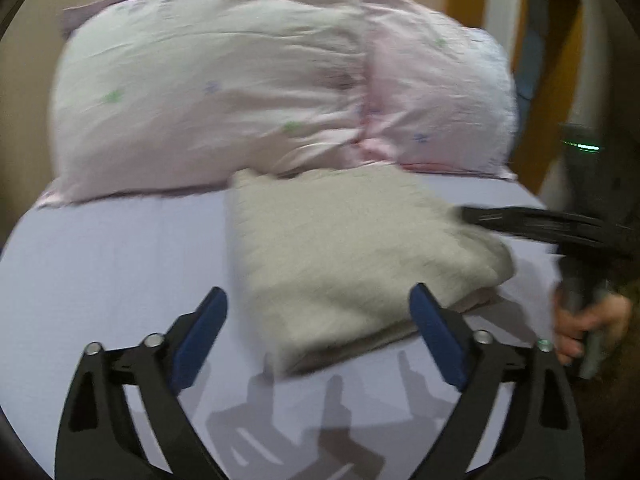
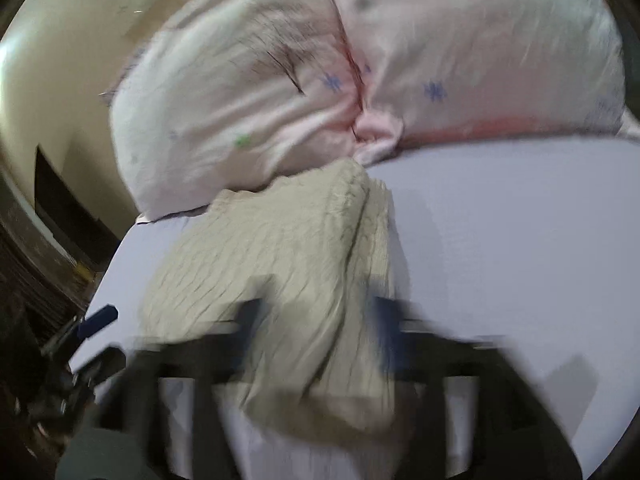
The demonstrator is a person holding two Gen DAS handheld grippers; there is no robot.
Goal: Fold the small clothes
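A beige knitted garment (image 1: 340,264) lies folded into a thick, roughly rectangular bundle on the lavender bed sheet (image 1: 112,264), its ribbed knit showing and a pinkish inner layer peeking out along its lower edge. Its far edge touches the pillows behind it.

The left gripper (image 1: 318,328) hangs just in front of the garment's near edge, its blue-padded jaws wide apart and holding nothing; its shadow falls on the sheet below. The right gripper (image 1: 472,214) comes in from the garment's right side, its dark fingers resting at the garment's right edge. In the right wrist view the right gripper (image 2: 316,320) is heavily motion-blurred, with the garment (image 2: 280,248) lying between and beneath its jaws, which seem apart, though the blur makes it impossible to tell for sure.

Behind the garment two pale pink pillows (image 1: 224,92) with small blue and green flower prints lean together, blocking the head of the bed.
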